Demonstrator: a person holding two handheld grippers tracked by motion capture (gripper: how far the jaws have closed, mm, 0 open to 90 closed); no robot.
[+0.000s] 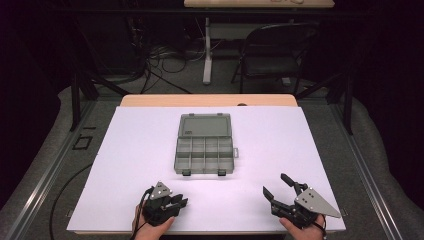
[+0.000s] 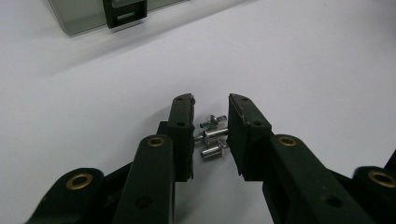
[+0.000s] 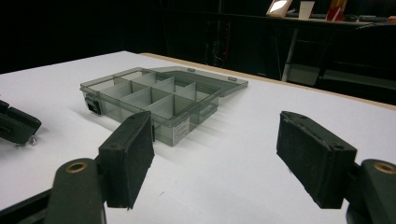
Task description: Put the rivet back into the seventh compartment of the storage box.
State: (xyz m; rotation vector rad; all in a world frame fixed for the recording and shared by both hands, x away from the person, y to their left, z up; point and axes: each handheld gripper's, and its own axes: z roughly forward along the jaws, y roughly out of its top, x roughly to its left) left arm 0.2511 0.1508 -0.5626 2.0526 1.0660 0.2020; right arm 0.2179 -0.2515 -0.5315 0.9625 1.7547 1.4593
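Three small metal rivets point(image 2: 212, 135) lie on the white tabletop point(image 1: 280, 140) between the jaws of my left gripper point(image 2: 211, 99). The pads press on the middle rivet from both sides. In the high view this left gripper point(image 1: 181, 201) sits near the front edge, left of centre. My right gripper point(image 1: 274, 183) rests at the front right, open wide with nothing between its pads point(image 3: 130, 158). A grey see-through organizer box point(image 1: 205, 155) lies at the table's middle with its lid point(image 1: 205, 125) folded back and its compartments bare. From the right gripper view the box point(image 3: 154, 95) is ahead, and the left gripper point(image 3: 14, 125) is at the left edge.
The box's black latch point(image 2: 125, 11) shows ahead of the left jaws. Beyond the table's far wooden edge point(image 1: 210, 100) stand a folding chair point(image 1: 277, 50), a white desk leg point(image 1: 207, 50) and floor cables point(image 1: 160, 60). Dark frame posts flank the table.
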